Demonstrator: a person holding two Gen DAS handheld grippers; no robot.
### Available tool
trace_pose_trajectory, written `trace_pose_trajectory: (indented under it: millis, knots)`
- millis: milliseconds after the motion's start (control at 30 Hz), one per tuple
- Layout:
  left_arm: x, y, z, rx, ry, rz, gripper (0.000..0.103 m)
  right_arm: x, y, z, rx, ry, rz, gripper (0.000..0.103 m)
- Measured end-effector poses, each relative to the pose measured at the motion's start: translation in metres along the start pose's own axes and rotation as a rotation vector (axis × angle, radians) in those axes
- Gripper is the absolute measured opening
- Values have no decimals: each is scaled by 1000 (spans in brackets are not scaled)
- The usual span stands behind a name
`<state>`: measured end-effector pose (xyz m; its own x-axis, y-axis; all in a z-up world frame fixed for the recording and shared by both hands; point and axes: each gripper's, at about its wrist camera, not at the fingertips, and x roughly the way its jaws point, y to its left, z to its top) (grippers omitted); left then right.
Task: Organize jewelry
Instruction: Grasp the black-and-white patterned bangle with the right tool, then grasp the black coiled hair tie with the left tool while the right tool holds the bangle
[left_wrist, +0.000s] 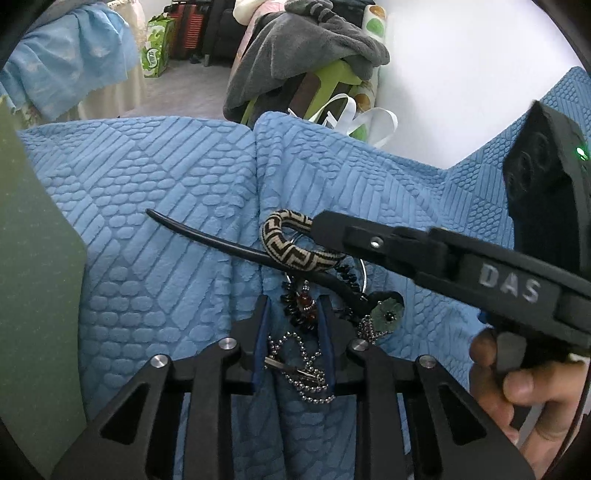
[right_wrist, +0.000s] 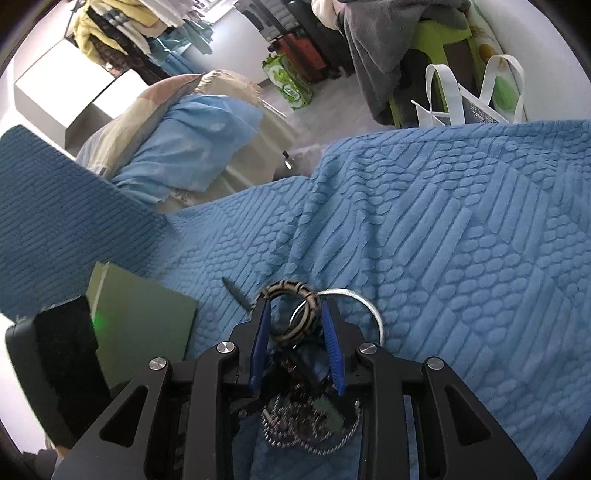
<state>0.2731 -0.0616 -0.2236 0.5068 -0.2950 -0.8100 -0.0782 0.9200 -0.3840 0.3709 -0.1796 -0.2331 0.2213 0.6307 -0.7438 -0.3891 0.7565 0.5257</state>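
Note:
A tangle of jewelry lies on the blue quilted blanket (left_wrist: 155, 206). My left gripper (left_wrist: 293, 301) points down into it, its blue pads closed against a dark beaded necklace (left_wrist: 300, 308) whose silver ball chain (left_wrist: 306, 369) trails back between the fingers. My right gripper (left_wrist: 319, 225) reaches in from the right and is shut on a black-and-cream woven bangle (left_wrist: 291, 242); in the right wrist view this bangle (right_wrist: 295, 314) sits between the pads of that gripper (right_wrist: 294, 302). A black curved stick (left_wrist: 207, 240), a green flower pendant (left_wrist: 384, 314) and a silver hoop (right_wrist: 365, 306) lie in the pile.
A green box (right_wrist: 144, 325) sits on the blanket left of the pile, next to a darker blue ribbed cloth (right_wrist: 55, 229). A person's hand (left_wrist: 524, 391) holds the right tool. Beyond the blanket's edge are a white bag (right_wrist: 461, 99), a grey towel over a green stool and heaped bedding.

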Motion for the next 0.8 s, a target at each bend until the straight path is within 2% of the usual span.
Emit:
trace_pose_trajectory:
  millis: [133, 200, 267, 667, 733, 800]
  knots:
    - [2, 3, 1, -12, 2, -17, 24, 12, -3, 3, 6, 33, -6, 18]
    - [3, 3, 0, -14, 6, -23, 24, 15, -2, 3, -8, 41, -17, 9]
    - [5, 1, 2, -13, 6, -23, 23, 17, 0, 2, -23, 49, -29, 7]
    - [7, 2, 1, -35, -3, -29, 23, -12, -21, 4, 14, -47, -60, 6]
    - [6, 1, 1, -41, -12, -22, 20, -14, -25, 3, 21, -51, -73, 6]
    - [4, 0, 1, -47, -21, -15, 10, -15, -27, 2, 20, -49, -82, 6]
